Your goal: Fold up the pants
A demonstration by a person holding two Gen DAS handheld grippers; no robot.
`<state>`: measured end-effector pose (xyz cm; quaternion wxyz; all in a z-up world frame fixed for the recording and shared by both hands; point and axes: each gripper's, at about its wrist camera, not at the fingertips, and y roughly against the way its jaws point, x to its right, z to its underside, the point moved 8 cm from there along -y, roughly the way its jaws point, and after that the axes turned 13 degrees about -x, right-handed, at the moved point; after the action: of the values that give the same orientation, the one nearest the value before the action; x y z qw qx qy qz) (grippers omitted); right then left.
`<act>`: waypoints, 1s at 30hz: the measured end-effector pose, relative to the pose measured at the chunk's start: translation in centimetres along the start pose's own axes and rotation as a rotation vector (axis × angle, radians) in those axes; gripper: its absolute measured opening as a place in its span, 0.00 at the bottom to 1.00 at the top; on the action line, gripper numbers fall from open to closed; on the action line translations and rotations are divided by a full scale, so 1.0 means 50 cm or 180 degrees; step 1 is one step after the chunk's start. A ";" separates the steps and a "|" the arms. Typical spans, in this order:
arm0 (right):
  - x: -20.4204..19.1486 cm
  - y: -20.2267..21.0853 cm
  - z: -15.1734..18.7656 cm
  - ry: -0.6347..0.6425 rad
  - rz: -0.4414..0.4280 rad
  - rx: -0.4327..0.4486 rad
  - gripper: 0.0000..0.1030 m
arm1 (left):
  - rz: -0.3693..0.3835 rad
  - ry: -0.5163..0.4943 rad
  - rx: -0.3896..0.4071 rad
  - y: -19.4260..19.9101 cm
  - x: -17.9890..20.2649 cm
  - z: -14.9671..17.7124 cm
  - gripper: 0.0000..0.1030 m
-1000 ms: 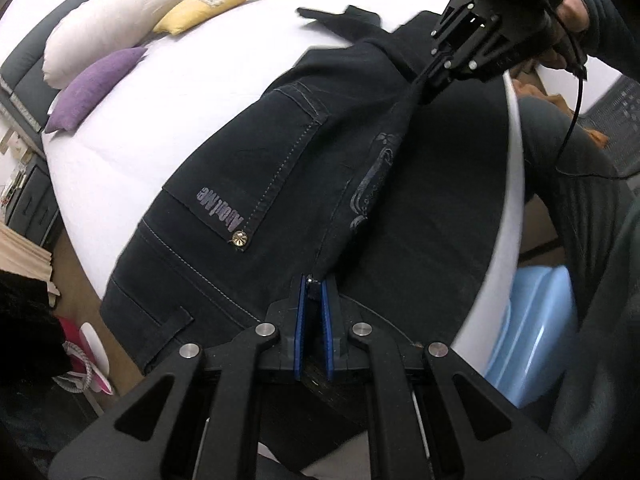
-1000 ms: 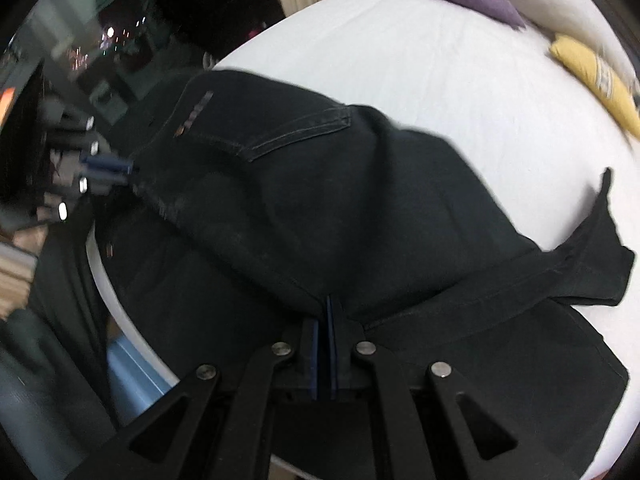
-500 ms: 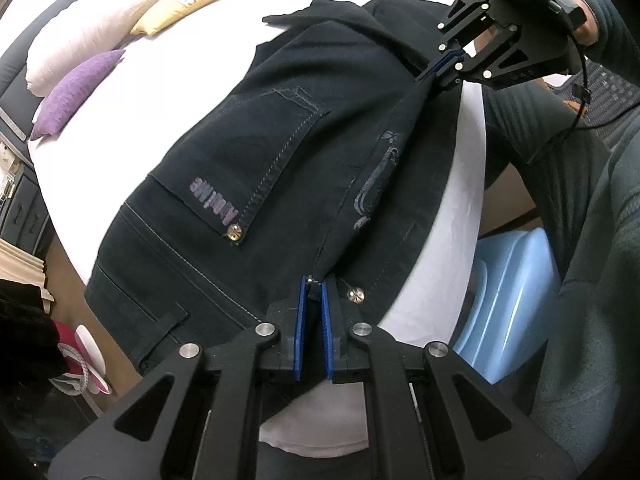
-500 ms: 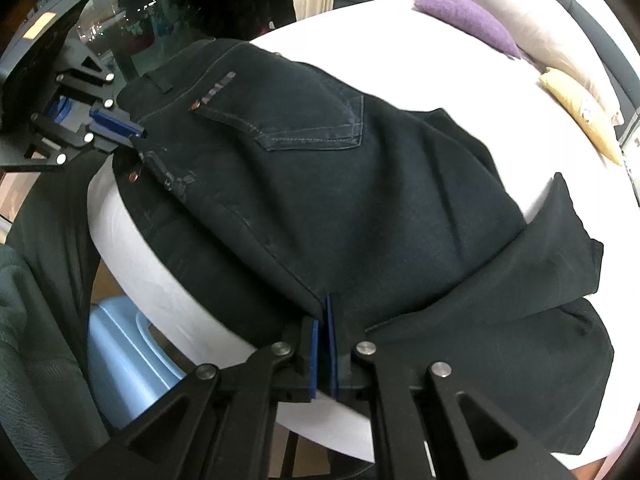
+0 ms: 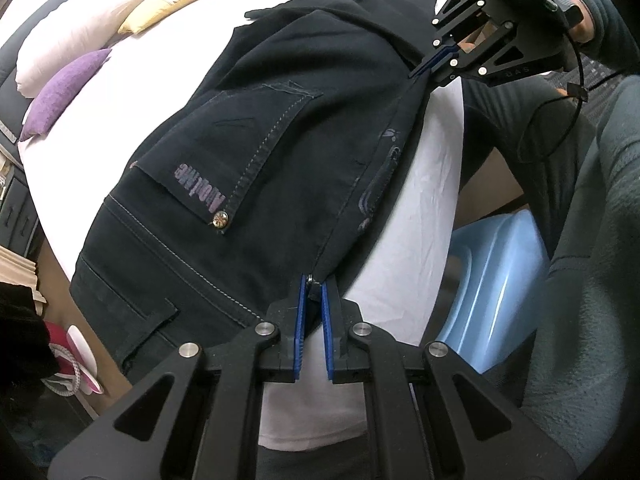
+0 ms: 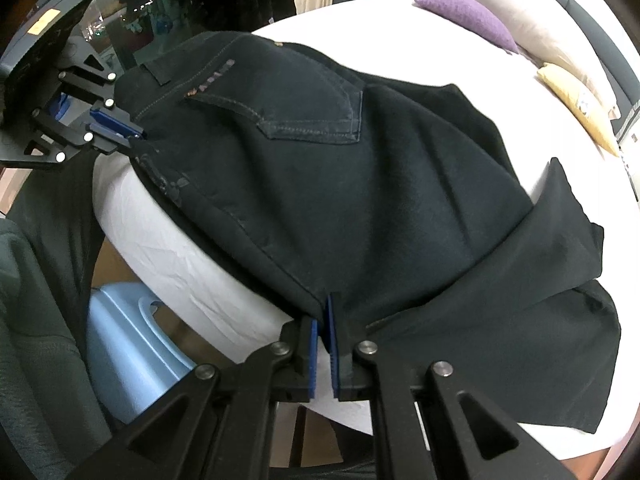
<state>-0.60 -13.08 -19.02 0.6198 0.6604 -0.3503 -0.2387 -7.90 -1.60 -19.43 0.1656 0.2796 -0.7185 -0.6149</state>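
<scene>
Pants (image 5: 280, 160) on bed (image 5: 420, 208), pillows (image 5: 80, 36) behind

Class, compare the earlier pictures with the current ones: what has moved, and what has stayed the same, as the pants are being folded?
The near edge of the pants was carried up and over onto the bed, uncovering the white side of the mattress. The left tool and right tool stayed shut on that edge throughout; nothing was released. The pillows did not move.

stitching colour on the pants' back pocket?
Pale grey-white contrast stitching on the back pocket of the dark navy pants; clearest in the left wrist view.
</scene>
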 end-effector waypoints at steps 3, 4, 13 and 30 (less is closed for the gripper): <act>0.012 -0.005 -0.005 -0.0046 -0.0017 0.0027 0.06 | 0.0004 0.0072 0.0029 -0.003 0.007 -0.005 0.07; 0.017 -0.006 -0.007 -0.0065 -0.0034 0.0047 0.06 | 0.0013 0.0125 0.0040 -0.006 0.006 -0.004 0.07; 0.027 -0.016 -0.003 -0.0161 -0.0044 0.0151 0.13 | 0.0345 0.0493 -0.0128 0.021 -0.034 0.052 0.13; 0.093 -0.014 -0.021 -0.1035 -0.0749 0.0339 0.47 | 0.0799 0.1221 0.0422 0.000 -0.064 -0.254 0.13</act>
<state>3.28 -15.91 -19.04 0.4872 0.6814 -0.3782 -0.3940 2.03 -9.70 -16.69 0.3556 0.3100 -0.7419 -0.4765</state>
